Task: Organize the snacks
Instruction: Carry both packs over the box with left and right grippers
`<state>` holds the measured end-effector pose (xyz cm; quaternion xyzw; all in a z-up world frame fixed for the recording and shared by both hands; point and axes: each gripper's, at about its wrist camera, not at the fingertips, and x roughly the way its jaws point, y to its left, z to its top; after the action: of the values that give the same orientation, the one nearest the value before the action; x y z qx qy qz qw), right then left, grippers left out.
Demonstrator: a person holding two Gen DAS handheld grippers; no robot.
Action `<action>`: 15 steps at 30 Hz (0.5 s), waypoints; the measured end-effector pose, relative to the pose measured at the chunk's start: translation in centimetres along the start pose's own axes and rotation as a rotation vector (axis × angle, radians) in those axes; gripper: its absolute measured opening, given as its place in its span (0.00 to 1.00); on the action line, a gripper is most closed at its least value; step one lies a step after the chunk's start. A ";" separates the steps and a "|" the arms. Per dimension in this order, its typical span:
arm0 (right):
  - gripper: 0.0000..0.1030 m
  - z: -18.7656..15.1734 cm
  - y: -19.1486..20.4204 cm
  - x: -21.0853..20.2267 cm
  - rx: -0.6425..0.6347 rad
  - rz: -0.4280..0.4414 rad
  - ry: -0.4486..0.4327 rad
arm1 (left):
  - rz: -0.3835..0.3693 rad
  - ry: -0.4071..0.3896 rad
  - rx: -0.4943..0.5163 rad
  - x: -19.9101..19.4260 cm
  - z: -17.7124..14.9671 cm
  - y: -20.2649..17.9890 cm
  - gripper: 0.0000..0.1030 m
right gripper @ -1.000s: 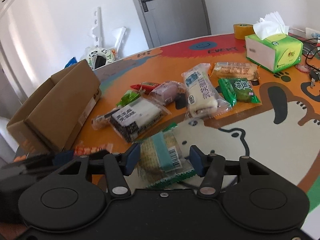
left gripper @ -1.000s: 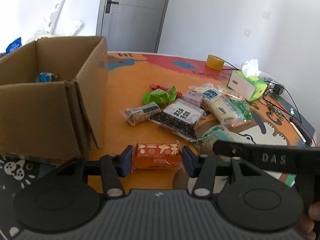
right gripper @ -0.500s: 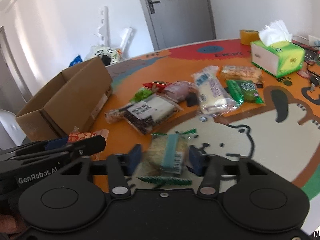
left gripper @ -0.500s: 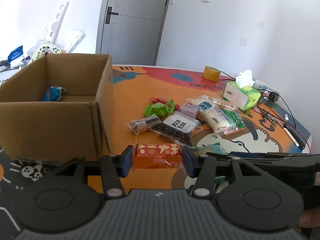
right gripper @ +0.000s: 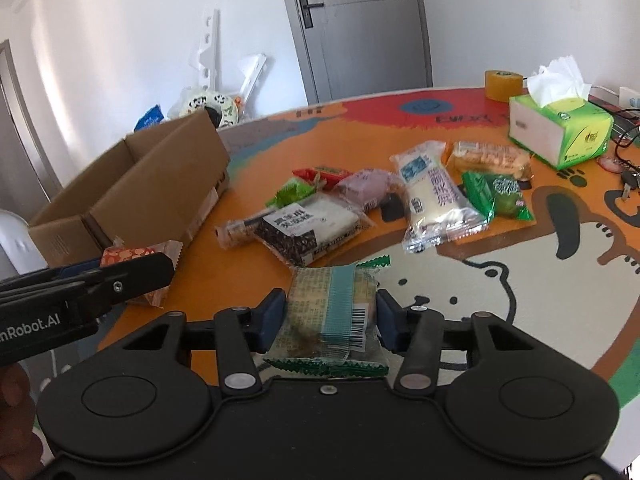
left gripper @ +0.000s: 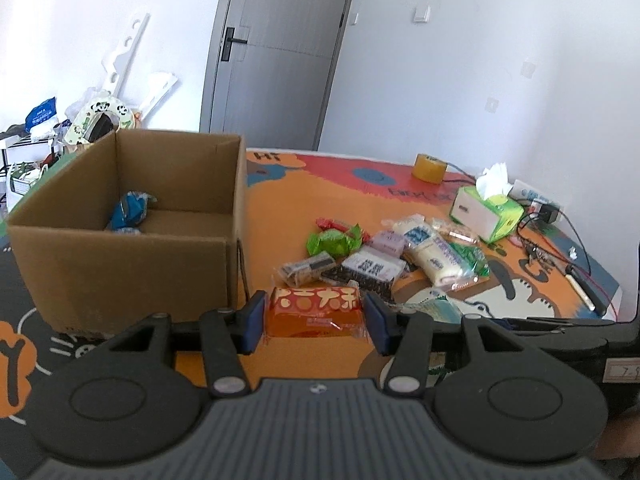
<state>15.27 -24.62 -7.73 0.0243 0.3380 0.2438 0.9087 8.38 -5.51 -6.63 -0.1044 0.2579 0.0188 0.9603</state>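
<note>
Between the left gripper's (left gripper: 314,322) jaws an orange snack (left gripper: 314,310) is pinched beside the box (left gripper: 132,268); the right gripper's (right gripper: 332,320) jaws are closing on a green-edged pack (right gripper: 330,312), above the bench (right gripper: 460,300).

place: home room | evidence: grey door (left gripper: 276,52) upper centre; cartoon-print table (right gripper: 500,288) with tissue box (right gripper: 560,132) at right; household clutter (left gripper: 80,124) at left wall
</note>
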 end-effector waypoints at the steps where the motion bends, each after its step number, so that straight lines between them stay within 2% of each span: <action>1: 0.48 0.2 0.2 -0.3 -0.004 -0.002 -0.011 | -0.002 -0.010 -0.001 -0.3 0.3 0.1 0.50; 10: 0.48 2.7 2.4 -2.6 -0.029 0.009 -0.108 | -0.017 -0.099 -0.006 -2.7 2.7 0.9 0.50; 15: 0.48 3.8 3.8 -3.1 -0.035 0.036 -0.142 | 0.001 -0.130 -0.018 -3.4 3.9 2.3 0.50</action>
<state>14.03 -22.26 -2.10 0.0317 0.2677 0.2638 0.9262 7.14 -2.42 -2.12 -0.1115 0.1949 0.0281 0.9741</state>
